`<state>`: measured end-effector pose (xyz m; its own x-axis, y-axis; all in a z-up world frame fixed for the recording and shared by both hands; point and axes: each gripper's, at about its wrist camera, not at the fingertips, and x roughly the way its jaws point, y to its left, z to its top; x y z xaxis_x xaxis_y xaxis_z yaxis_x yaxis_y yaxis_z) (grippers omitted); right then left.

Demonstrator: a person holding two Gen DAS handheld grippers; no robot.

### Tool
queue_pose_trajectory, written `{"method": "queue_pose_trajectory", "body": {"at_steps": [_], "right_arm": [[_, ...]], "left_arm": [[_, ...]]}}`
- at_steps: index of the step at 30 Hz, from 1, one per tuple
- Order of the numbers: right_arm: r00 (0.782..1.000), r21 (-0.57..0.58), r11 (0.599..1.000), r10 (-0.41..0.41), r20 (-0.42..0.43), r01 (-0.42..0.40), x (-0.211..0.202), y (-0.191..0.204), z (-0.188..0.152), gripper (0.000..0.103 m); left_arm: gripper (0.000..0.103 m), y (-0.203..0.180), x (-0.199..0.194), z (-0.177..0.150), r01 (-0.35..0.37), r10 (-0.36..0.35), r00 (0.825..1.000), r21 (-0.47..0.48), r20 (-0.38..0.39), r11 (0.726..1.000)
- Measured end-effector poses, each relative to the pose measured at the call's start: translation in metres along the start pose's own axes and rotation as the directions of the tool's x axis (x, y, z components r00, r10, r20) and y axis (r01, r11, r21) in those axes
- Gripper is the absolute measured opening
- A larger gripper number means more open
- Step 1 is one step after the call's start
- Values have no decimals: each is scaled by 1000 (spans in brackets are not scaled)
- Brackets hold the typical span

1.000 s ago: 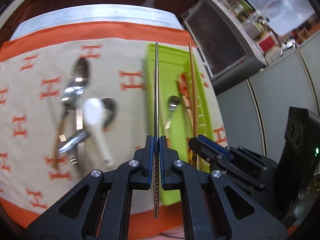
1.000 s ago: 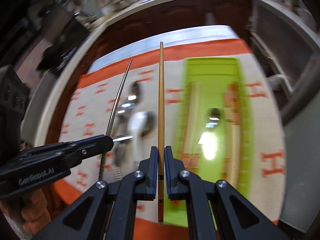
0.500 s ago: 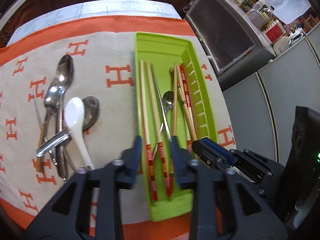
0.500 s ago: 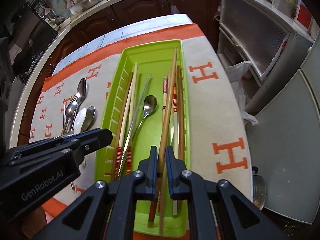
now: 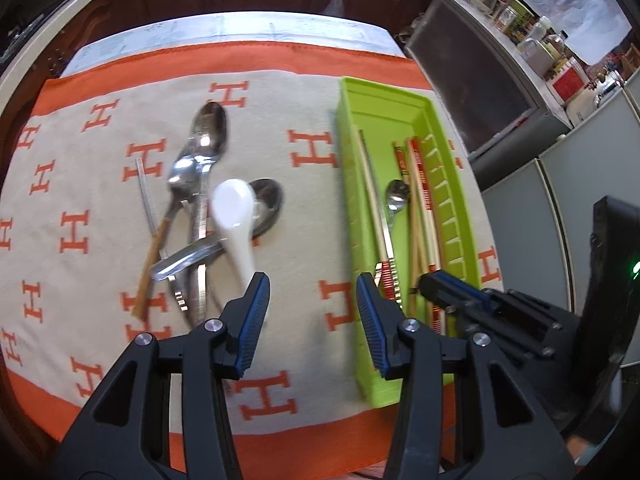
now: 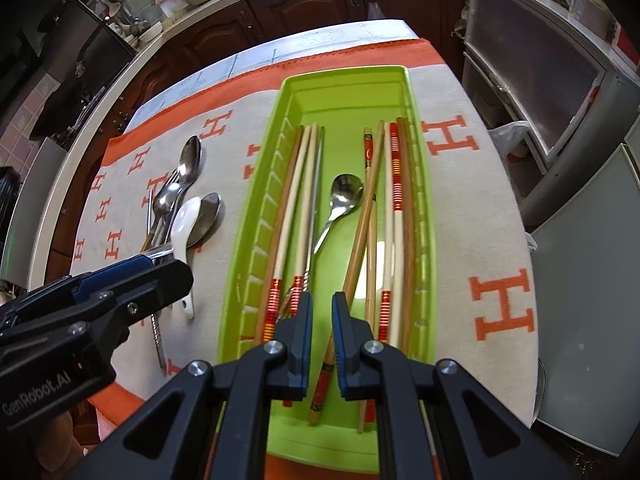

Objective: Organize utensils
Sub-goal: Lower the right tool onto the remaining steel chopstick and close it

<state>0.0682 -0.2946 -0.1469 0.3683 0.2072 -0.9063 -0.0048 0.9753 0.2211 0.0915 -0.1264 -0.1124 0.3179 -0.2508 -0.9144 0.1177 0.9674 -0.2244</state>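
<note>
A green tray (image 6: pixel 348 92) (image 5: pixel 384 104) holds several chopsticks (image 6: pixel 394 208) and a small metal spoon (image 6: pixel 346 196). A pile of metal spoons (image 5: pixel 204 148) and a white ceramic spoon (image 5: pixel 236 220) lies on the cloth left of the tray. My left gripper (image 5: pixel 310 312) is open and empty above the cloth, between the pile and the tray. My right gripper (image 6: pixel 321 320) is slightly open and empty over the tray's near end, a wooden chopstick (image 6: pixel 362 232) lying loose below it.
An orange-bordered cloth (image 5: pixel 100 208) with H marks covers the table. Dark wooden cabinets (image 6: pixel 280 4) stand behind. A grey appliance (image 6: pixel 540 72) and grey panels are on the right, past the table's edge.
My left gripper has opened wide and swung left off the tray toward the spoon pile. My right gripper has let go of its wooden chopstick, which now lies in the tray.
</note>
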Motion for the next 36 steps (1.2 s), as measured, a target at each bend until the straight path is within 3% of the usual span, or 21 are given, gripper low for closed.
{"method": "queue_pose_trajectory", "body": {"at_steps": [6, 15, 28, 36], "right_arm": [[998, 32, 998, 59, 26, -60, -20, -5, 5, 10], [997, 44, 997, 64, 36, -66, -34, -7, 6, 9], [986, -137, 978, 145, -76, -154, -4, 87, -3, 9], [968, -248, 955, 110, -225, -166, 50, 146, -16, 9]], "left_arm": [[42, 31, -8, -10, -37, 38, 999, -33, 20, 999], [42, 83, -19, -21, -88, 92, 995, -106, 28, 990], [42, 165, -35, -33, -129, 139, 990, -224, 33, 966], [42, 196, -30, -42, -106, 115, 993, -266, 19, 958]]}}
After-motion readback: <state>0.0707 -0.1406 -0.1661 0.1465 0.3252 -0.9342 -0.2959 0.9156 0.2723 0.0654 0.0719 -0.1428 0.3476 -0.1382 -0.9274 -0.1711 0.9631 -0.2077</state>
